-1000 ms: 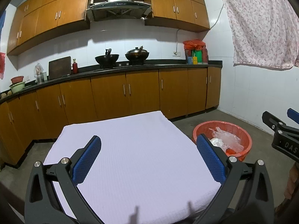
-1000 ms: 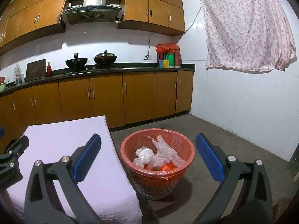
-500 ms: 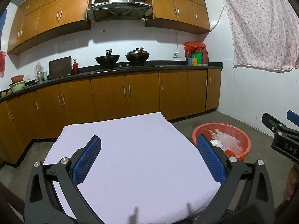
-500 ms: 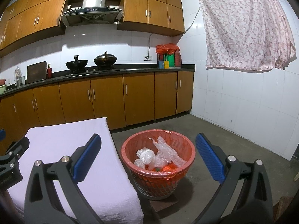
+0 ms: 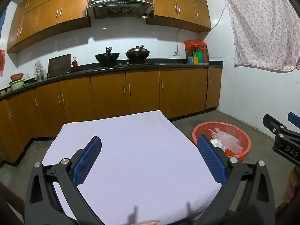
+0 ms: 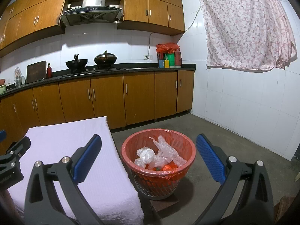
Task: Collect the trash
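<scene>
- hovering wide open and empty, the left gripper (image 5: 149, 158) and right gripper (image 6: 148, 156) have barely shifted over the last second.
- the trash (image 6: 161, 154) sits in the red basket (image 6: 190, 147), right of the bare table (image 5: 131, 140); collecting looks finished.

Left gripper (image 5: 149, 161) and right gripper (image 6: 149, 159) match: black angular frames, blue dimpled finger pads (image 5: 87, 160), silver round screws at each joint. White letters "DAS" mark the right gripper's body at 3 o'clock.
</scene>
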### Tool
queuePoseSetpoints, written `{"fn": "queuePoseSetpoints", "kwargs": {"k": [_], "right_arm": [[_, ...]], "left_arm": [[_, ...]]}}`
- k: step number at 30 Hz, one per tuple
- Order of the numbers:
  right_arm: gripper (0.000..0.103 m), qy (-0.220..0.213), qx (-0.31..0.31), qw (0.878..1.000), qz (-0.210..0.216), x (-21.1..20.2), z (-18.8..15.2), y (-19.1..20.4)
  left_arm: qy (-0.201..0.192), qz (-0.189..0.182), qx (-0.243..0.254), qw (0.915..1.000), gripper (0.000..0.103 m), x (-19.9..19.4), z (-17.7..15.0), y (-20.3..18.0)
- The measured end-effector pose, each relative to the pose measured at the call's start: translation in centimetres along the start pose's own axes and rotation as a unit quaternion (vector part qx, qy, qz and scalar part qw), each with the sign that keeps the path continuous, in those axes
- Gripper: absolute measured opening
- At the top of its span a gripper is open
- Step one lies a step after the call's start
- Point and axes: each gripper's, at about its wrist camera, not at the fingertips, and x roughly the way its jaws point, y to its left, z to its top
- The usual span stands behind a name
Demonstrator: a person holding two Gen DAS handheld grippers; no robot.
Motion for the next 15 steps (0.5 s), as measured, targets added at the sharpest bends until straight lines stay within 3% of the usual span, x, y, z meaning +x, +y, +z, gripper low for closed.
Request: {"fn": "queuePoseSetpoints", "kwargs": {"k": [15], "right_arm": [[0.099,0.002,0.001,1.000,0.000,-0.03,-0.04,0.06]], "left_arm": [[0.001,0.000,0.000,1.0000,0.101,-0.05,-0.03,-0.13]]}}
